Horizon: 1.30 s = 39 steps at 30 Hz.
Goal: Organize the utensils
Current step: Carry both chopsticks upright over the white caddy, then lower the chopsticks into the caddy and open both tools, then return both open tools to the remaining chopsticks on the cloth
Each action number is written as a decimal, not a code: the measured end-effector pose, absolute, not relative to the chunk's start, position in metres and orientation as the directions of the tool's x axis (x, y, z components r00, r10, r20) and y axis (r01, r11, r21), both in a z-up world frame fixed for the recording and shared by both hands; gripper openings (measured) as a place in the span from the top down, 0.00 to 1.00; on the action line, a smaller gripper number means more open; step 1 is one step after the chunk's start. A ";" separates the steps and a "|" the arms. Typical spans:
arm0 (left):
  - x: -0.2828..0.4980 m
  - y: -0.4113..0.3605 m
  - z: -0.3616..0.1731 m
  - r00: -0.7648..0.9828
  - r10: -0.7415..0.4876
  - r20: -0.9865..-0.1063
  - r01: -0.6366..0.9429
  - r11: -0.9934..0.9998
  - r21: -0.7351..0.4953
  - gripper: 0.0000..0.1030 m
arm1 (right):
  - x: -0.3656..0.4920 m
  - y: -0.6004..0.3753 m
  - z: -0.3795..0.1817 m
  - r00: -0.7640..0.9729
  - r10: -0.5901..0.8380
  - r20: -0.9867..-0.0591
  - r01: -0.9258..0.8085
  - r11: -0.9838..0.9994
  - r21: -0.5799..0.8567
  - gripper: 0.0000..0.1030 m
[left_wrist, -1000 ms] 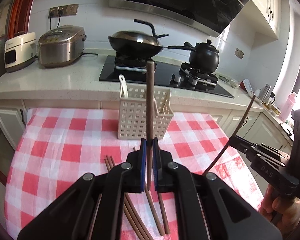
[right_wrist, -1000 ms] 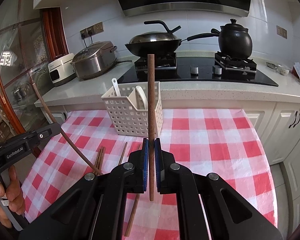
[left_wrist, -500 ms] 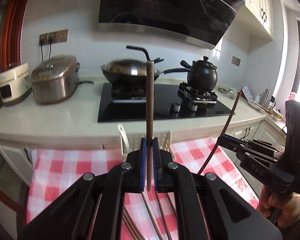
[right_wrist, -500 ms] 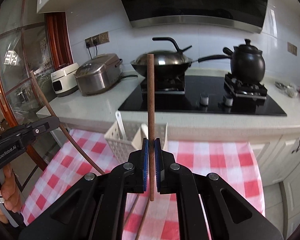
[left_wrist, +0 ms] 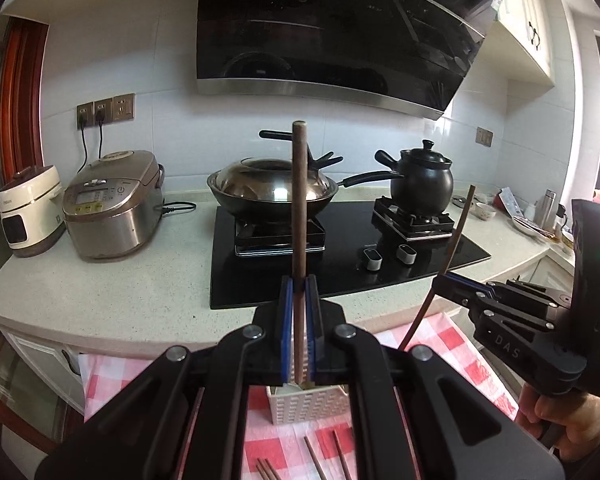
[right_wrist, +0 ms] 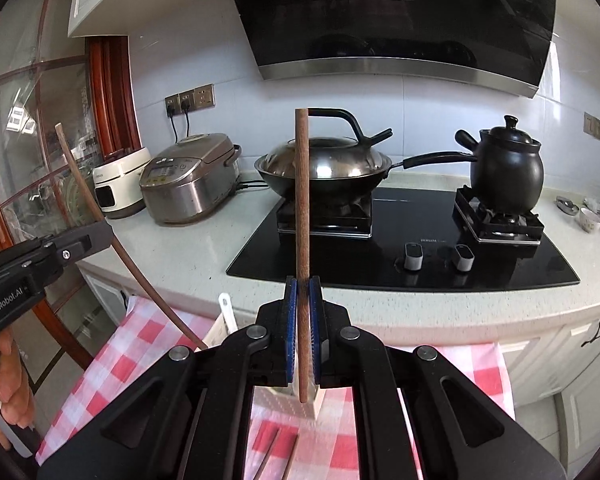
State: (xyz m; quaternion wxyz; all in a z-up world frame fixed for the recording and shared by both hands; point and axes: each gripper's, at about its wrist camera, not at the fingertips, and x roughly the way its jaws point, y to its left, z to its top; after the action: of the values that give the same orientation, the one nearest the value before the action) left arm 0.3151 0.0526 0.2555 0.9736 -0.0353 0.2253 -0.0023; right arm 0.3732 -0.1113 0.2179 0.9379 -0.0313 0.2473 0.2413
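I hold one brown chopstick (left_wrist: 299, 216) straight up, and another brown chopstick (right_wrist: 302, 216) straight up too. My white basket (left_wrist: 312, 404) with little holes stands on the checked cloth. More chopsticks (left_wrist: 320, 458) lie flat near it.

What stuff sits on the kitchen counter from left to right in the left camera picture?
White cooker → silver rice cooker → wok → black clay pot → small bowl → steel flask.

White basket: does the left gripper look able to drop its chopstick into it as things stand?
Probably yes. The white basket sits just below and ahead of the left gripper, whose jaws clamp the chopstick upright; nothing visible blocks the way down.
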 end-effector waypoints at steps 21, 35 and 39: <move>0.380 0.050 0.174 0.805 -0.048 -0.591 -0.021 0.994 -0.110 0.94 | 0.421 -0.091 0.149 0.660 0.451 -0.601 -0.475 0.870 0.131 0.93; 0.384 0.051 0.155 0.773 -0.076 -0.630 -0.033 0.987 -0.159 0.62 | 0.430 -0.109 0.135 0.685 0.372 -0.627 -0.394 0.913 0.110 0.68; 0.366 0.061 0.162 0.796 -0.075 -0.601 -0.048 0.981 -0.187 0.60 | 0.413 -0.134 0.138 0.732 0.344 -0.588 -0.349 0.931 0.110 0.53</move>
State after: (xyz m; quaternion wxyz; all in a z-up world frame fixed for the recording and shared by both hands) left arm 0.3661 0.0609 0.1616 0.9427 -0.0965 0.3194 -0.0073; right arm 0.4127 -0.1342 0.1382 0.9305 -0.0040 0.3152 0.1863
